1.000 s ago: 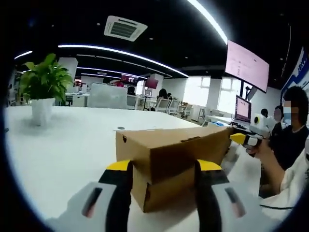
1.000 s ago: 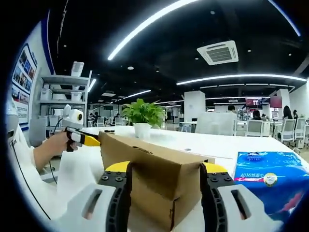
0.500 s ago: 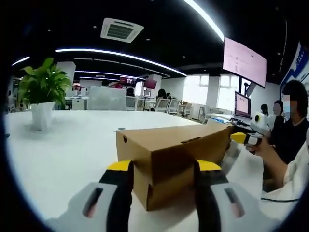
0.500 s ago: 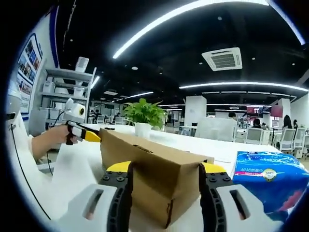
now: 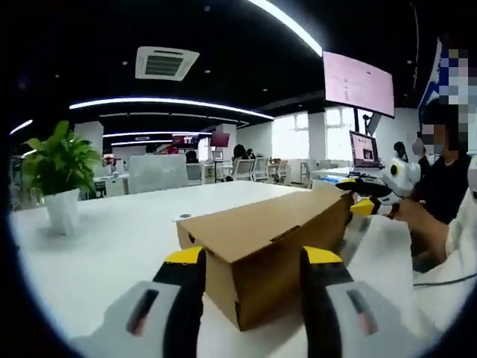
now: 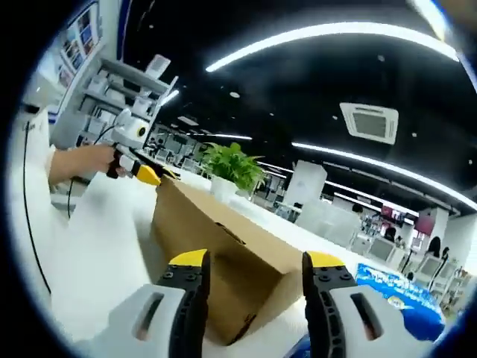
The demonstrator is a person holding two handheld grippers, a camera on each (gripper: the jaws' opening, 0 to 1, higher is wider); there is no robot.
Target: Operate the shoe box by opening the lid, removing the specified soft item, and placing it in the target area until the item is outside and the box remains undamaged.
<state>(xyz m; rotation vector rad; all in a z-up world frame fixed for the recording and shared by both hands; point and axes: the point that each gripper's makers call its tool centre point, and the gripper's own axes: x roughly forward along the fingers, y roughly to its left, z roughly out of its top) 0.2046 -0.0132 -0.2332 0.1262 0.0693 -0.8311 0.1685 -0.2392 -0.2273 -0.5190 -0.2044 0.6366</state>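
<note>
Your left gripper stands wide open, jaws flanking one end of the shoe box, which sits lid-down-shut on the white bench. Your right gripper is spread open at the opposite end. Beyond the box stands a potted plant; a blue tissue pack lies near the box on the bench.
</note>
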